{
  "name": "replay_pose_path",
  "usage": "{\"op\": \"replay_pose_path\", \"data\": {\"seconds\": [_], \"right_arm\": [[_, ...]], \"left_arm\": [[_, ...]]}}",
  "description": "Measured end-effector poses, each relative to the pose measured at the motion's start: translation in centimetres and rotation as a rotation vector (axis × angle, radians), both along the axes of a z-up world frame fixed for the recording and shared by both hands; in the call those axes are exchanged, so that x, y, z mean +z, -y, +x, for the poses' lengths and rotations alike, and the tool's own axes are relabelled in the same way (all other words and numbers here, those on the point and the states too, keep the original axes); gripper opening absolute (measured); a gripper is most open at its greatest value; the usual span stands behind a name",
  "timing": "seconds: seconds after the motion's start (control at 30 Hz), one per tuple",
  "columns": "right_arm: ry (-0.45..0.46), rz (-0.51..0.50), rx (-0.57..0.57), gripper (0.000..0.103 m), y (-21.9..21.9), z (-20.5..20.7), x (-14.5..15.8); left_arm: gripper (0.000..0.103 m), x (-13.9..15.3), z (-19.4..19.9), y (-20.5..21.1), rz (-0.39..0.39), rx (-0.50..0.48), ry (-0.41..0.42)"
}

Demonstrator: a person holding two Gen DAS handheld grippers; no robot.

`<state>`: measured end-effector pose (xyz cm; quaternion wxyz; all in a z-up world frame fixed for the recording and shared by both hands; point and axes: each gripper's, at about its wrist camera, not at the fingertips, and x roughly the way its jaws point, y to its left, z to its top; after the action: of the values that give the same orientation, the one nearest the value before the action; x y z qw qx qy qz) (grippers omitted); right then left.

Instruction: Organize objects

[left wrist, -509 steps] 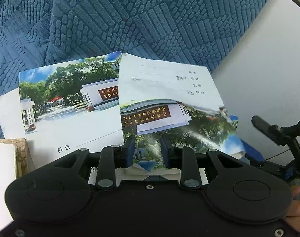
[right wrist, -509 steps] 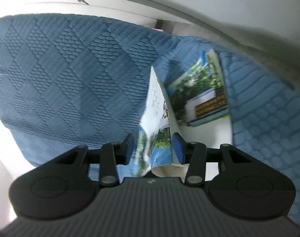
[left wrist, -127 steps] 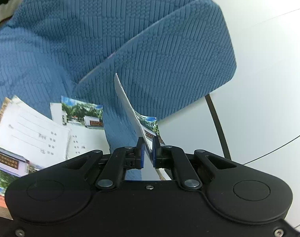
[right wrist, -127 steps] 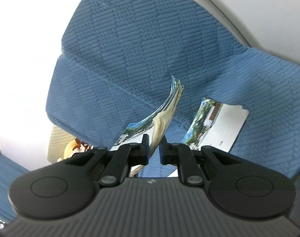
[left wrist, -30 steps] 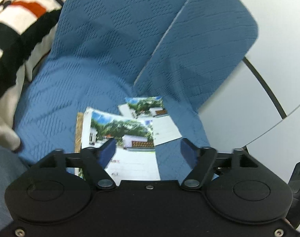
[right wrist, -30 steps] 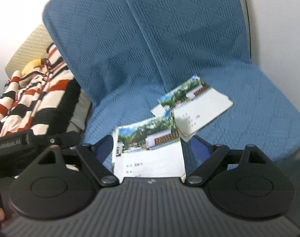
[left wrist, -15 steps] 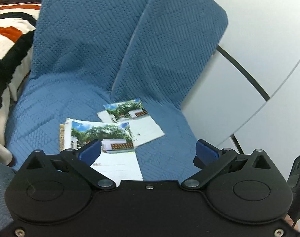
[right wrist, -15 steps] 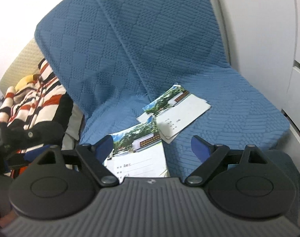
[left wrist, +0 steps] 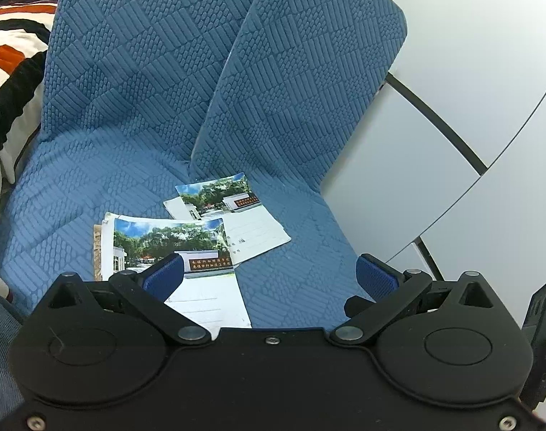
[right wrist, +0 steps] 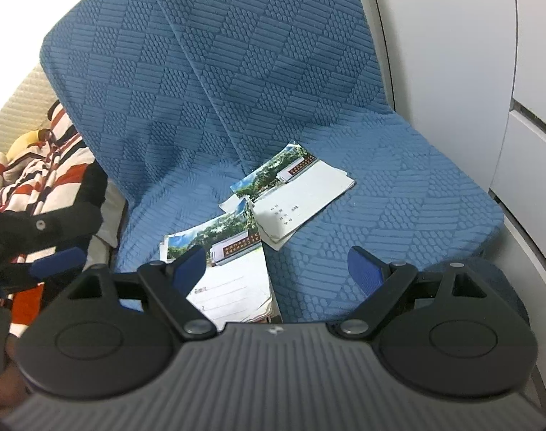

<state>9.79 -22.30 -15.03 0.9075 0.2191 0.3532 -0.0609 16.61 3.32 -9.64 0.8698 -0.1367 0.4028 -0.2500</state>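
Two small piles of photo-covered booklets lie on the blue quilted seat. The near pile overlaps the corner of the far pile. My left gripper hangs above and in front of them, open wide, nothing between its blue pads. My right gripper is likewise open and empty, held back from the piles. The left gripper also shows at the left edge of the right wrist view.
The blue seat cover has two back cushions leaning behind the piles. A striped blanket or garment lies left of the seat. White panelled walls close in the right side.
The left jaws have spread wider since a second ago. Both grippers have drawn back from the booklets, so more of the seat and its back shows. The booklets have stayed put.
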Motion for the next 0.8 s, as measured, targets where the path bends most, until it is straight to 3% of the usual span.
{"op": "replay_pose_path", "data": {"seconds": [0.43, 0.8], "right_arm": [[-0.036, -0.026, 0.006, 0.087, -0.6, 1.9, -0.5], [-0.069, -0.054, 0.008, 0.087, 0.5, 4.5, -2.7]], "left_arm": [[0.102, -0.5, 2.5, -0.4, -0.011, 0.007, 0.005], [0.102, -3.6, 6.2, 0.8, 0.054, 0.03, -0.022]]}}
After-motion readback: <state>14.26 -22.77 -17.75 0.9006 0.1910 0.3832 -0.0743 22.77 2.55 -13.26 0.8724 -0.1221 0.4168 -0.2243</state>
